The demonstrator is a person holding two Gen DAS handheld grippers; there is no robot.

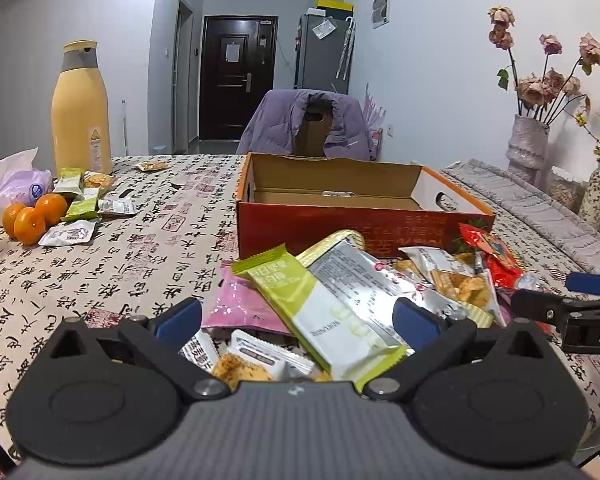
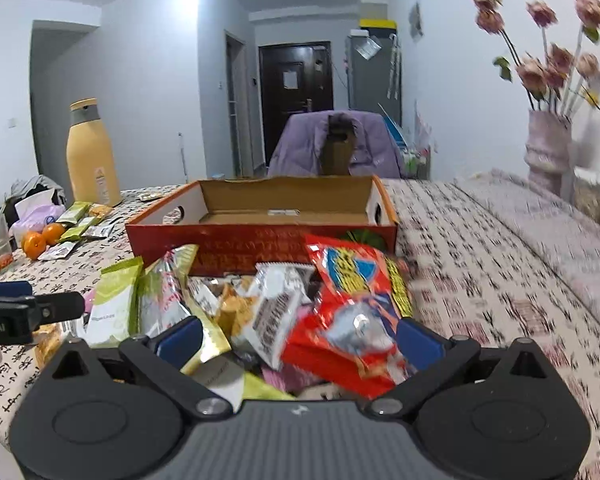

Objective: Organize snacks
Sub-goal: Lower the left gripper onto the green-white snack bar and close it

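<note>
A pile of snack packets lies on the patterned tablecloth in front of an open orange-red cardboard box [image 1: 340, 224] [image 2: 260, 240], which looks empty. My left gripper [image 1: 298, 318] is open and low over the pile's left side. A green-and-white wafer packet [image 1: 332, 312] and a silver packet [image 1: 360, 276] lie between its fingers, a pink packet [image 1: 236, 304] beside them. My right gripper [image 2: 300, 340] is open too, with a red packet [image 2: 352, 312] and a white-brown packet [image 2: 272, 320] between its fingers. Each gripper shows at the edge of the other's view.
At the table's far left stand a tall yellow bottle [image 1: 82, 112], oranges [image 1: 34, 216], a tissue pack [image 1: 18, 188] and several small packets [image 1: 84, 208]. A chair with a purple jacket [image 1: 306, 124] stands behind the box. Vases of dried flowers [image 1: 528, 148] and a grey runner [image 1: 540, 208] are on the right.
</note>
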